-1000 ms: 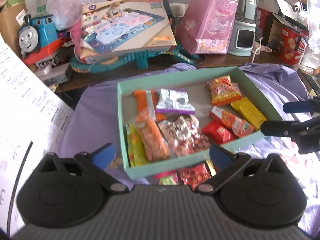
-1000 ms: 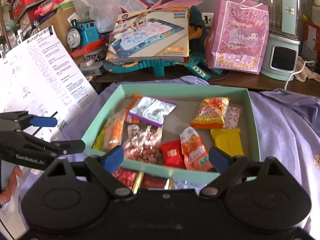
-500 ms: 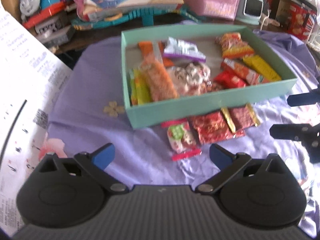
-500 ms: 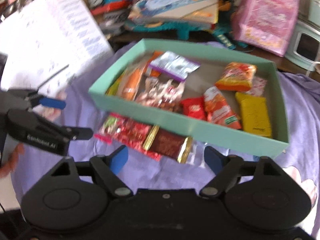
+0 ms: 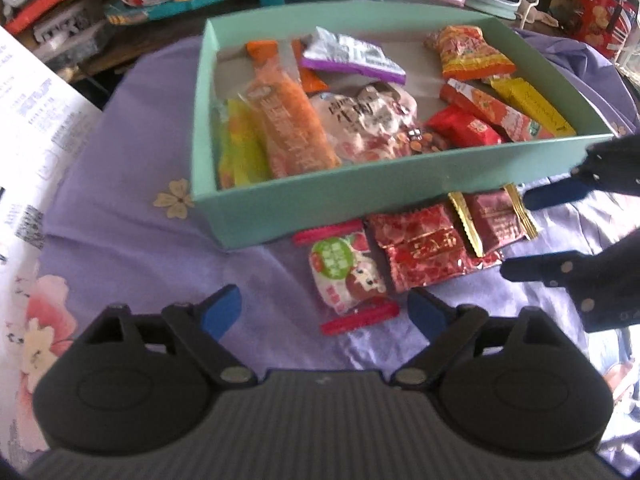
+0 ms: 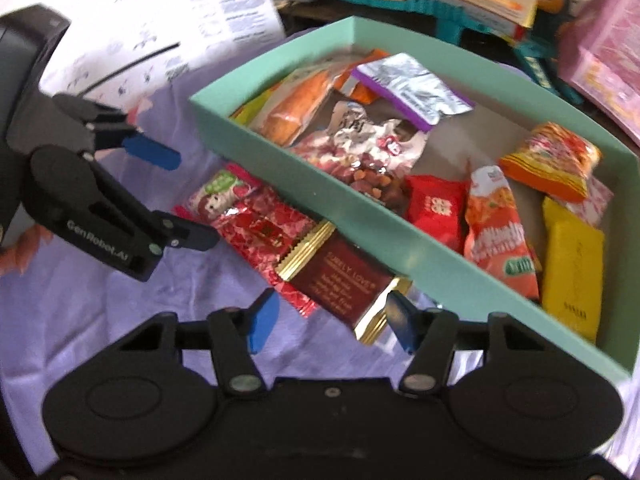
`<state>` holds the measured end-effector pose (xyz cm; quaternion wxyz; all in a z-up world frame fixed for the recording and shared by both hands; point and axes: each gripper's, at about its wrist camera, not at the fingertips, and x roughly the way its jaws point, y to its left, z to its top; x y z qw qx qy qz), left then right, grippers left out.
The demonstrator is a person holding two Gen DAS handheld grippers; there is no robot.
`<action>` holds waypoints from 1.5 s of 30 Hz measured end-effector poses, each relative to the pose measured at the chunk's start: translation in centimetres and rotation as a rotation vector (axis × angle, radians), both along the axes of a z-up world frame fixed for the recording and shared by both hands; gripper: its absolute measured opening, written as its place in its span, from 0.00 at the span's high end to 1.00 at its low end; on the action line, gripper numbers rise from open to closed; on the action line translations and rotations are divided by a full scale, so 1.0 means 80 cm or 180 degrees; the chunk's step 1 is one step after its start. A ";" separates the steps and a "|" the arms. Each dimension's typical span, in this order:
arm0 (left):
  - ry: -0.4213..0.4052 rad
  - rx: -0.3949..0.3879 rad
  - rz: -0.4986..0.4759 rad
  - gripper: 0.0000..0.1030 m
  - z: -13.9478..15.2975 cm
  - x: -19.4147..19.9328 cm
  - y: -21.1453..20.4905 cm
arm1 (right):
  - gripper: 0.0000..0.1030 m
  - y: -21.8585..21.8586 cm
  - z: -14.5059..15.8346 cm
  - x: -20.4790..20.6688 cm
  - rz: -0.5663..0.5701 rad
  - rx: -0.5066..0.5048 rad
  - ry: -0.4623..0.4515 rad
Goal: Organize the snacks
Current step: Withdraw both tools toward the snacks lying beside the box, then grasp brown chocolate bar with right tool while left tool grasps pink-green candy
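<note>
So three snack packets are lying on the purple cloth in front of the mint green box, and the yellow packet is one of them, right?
Not quite. The yellow packet lies inside the mint green cardboard box, at its right end, as the right wrist view shows. The three on the purple cloth are the strawberry-print packet, the red foil packet and the maroon gold-edged packet.

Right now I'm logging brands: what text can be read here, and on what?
"GenRobot.AI": side of the left tongs.
"SWEETLY LOVE", roughly: dark red wrapper; its smaller lines are blurred.
Chinese characters on the snack packets and print on the white sheet: too blurred to read.
</note>
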<state>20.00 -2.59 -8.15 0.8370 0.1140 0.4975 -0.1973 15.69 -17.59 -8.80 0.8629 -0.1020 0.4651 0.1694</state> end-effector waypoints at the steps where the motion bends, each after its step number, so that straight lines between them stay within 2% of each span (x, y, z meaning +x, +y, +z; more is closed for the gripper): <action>1: 0.0002 0.0011 -0.0013 0.11 -0.003 0.001 -0.001 | 0.42 0.000 -0.002 0.004 0.0070 -0.0017 0.0023; 10: -0.0024 0.0024 -0.0047 0.10 -0.002 0.001 0.001 | 0.43 0.008 -0.007 0.023 0.0670 -0.0264 0.0051; 13: -0.0025 0.0048 0.0043 0.10 -0.002 -0.001 0.007 | 0.45 0.011 -0.010 0.020 0.0592 -0.0315 0.0035; 17: 0.0010 0.0041 0.0222 0.10 -0.002 0.005 0.024 | 0.56 0.006 -0.011 0.016 0.0361 -0.0116 0.0077; 19: 0.0037 0.0016 0.0299 0.11 0.000 0.009 0.030 | 0.57 0.007 -0.008 0.014 0.0334 0.0019 0.0163; 22: 0.0059 -0.0096 0.0289 0.16 0.004 0.012 0.027 | 0.58 0.015 -0.003 0.009 0.0427 0.0060 0.0221; 28: -0.0008 -0.0072 0.0253 0.31 0.001 0.022 0.009 | 0.57 0.023 0.001 0.014 0.0410 -0.0151 0.0005; 30: -0.0047 -0.0059 0.0256 0.42 0.001 0.022 0.011 | 0.53 0.028 0.001 0.018 0.0462 -0.0169 -0.0027; 31: -0.0069 -0.0040 0.0252 0.46 0.002 0.020 0.013 | 0.47 0.030 -0.001 0.020 0.0487 -0.0173 -0.0020; 33: -0.0088 -0.0025 0.0229 0.59 0.003 0.018 0.019 | 0.43 0.031 -0.006 0.025 0.0506 -0.0188 0.0012; 36: -0.0041 -0.0091 0.0263 0.64 0.006 0.018 0.030 | 0.41 0.028 -0.010 0.026 0.0489 -0.0137 0.0011; 37: -0.0034 -0.0097 0.0267 0.64 0.006 0.017 0.032 | 0.43 0.028 -0.011 0.025 0.0479 -0.0133 0.0022; 41: -0.0054 -0.0061 0.0258 0.65 0.007 0.014 0.029 | 0.63 0.025 -0.009 0.024 0.0377 -0.0030 0.0095; 45: -0.0013 -0.0126 0.0254 0.66 0.009 0.011 0.029 | 0.73 0.025 -0.005 0.016 0.0257 0.0014 0.0144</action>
